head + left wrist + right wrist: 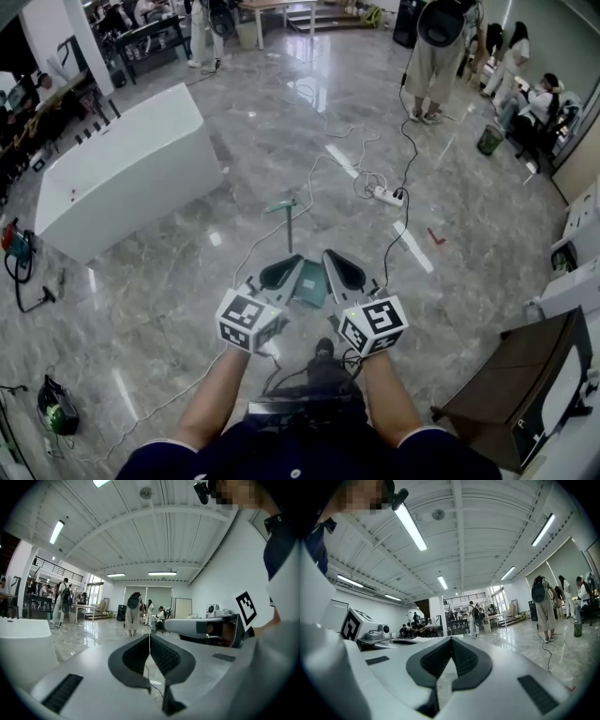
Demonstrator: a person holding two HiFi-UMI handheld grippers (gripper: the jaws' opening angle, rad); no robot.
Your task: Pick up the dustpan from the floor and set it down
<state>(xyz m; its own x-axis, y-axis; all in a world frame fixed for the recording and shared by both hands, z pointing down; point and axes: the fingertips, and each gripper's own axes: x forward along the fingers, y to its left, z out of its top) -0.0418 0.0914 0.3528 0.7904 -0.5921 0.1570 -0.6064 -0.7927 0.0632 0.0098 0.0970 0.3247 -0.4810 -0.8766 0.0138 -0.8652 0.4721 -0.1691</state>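
Note:
A green dustpan [310,284] lies on the marble floor just in front of me. Its thin pole rises to a green handle [282,204]. In the head view both grippers hang side by side above the pan. My left gripper [292,264] is over its left edge, my right gripper [334,262] over its right edge. In the left gripper view the left gripper [150,638] has its ribbed pads pressed together with nothing between them. The right gripper [451,639] is shut and empty too. Neither gripper view shows the dustpan.
A long white counter [122,169] stands at the left. A power strip [386,195] with cables lies ahead on the floor, and a person [441,56] stands beyond it. A brown cabinet [525,384] is at the right, a green tool [56,408] at the lower left.

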